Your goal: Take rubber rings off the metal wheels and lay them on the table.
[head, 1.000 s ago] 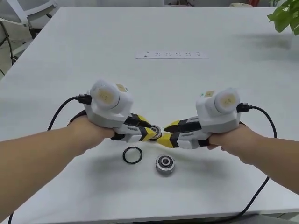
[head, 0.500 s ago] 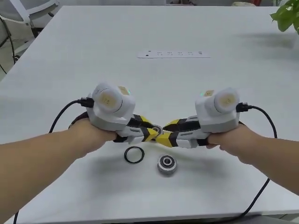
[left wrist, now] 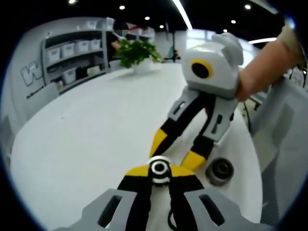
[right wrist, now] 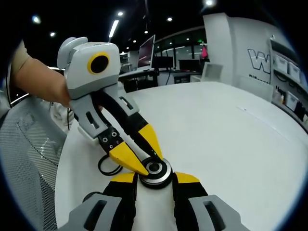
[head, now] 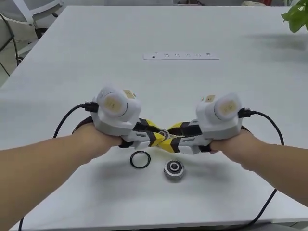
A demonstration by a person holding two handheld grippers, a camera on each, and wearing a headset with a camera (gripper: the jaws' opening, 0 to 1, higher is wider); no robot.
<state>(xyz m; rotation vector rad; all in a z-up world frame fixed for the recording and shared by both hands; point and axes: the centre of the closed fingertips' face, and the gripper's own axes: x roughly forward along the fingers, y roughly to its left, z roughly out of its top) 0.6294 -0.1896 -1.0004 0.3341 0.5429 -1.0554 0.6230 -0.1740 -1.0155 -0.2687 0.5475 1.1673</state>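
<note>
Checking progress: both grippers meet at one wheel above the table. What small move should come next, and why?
Probably pull the left gripper away from the right gripper to strip the wheel: both grip it in the air, the left at its rim. Whether rubber remains on it is unclear.

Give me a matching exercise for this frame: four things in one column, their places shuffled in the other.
Things:
1. rubber ring
2. loose wheel
3. held wheel
4. power strip

Places:
A. far across the table
B. off the table, between the left hand-held gripper and the right hand-held gripper
C. flat on the table, left of the loose wheel
D. on the table, right of the rubber ring

Pairs: 1-C, 2-D, 3-B, 4-A
</note>
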